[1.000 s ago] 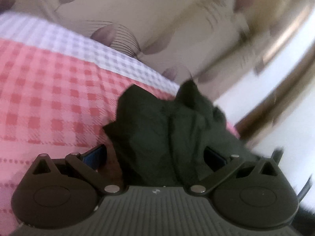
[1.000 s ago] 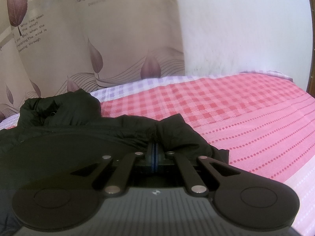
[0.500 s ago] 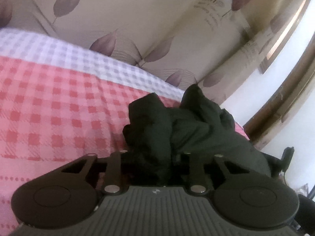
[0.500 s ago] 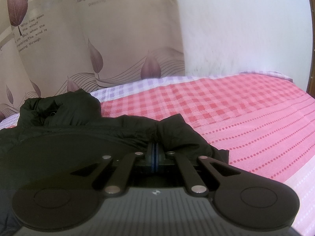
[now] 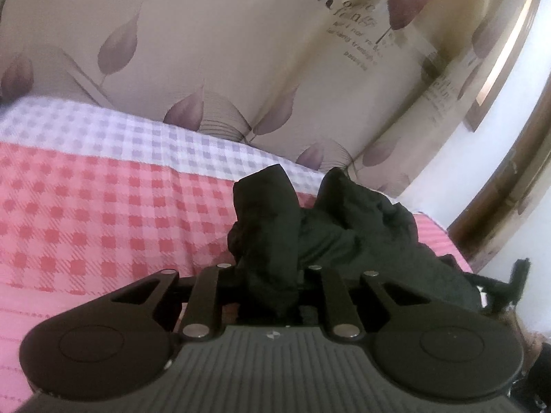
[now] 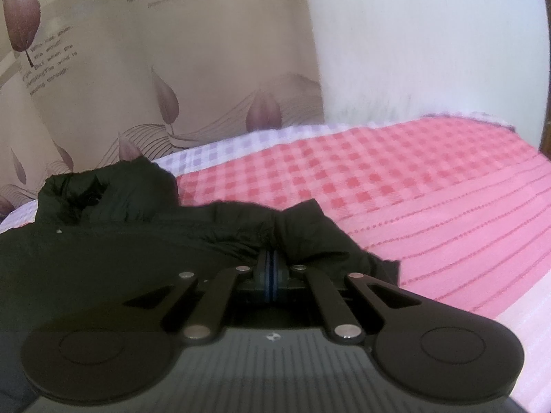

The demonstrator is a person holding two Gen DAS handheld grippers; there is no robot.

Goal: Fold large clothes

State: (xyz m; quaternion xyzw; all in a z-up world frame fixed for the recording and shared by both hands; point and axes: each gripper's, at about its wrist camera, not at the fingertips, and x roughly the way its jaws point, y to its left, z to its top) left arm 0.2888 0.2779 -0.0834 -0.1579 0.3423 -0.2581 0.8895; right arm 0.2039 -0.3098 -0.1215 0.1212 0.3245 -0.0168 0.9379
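Covering the bed (image 6: 430,206), pink checked sheet.

Bedroom: checked bedspread (image 6: 396,179), leaf-print curtain (image 6: 172,69)

Left hand-held gripper (image 5: 270,287) closing on fabric; right hand-held gripper (image 6: 271,268) clamped.

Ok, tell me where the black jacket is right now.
The black jacket lies crumpled on the pink checked bedspread near the leaf-print curtain. In the left wrist view a fold runs into the closing jaws; in the right, the edge is pinched.
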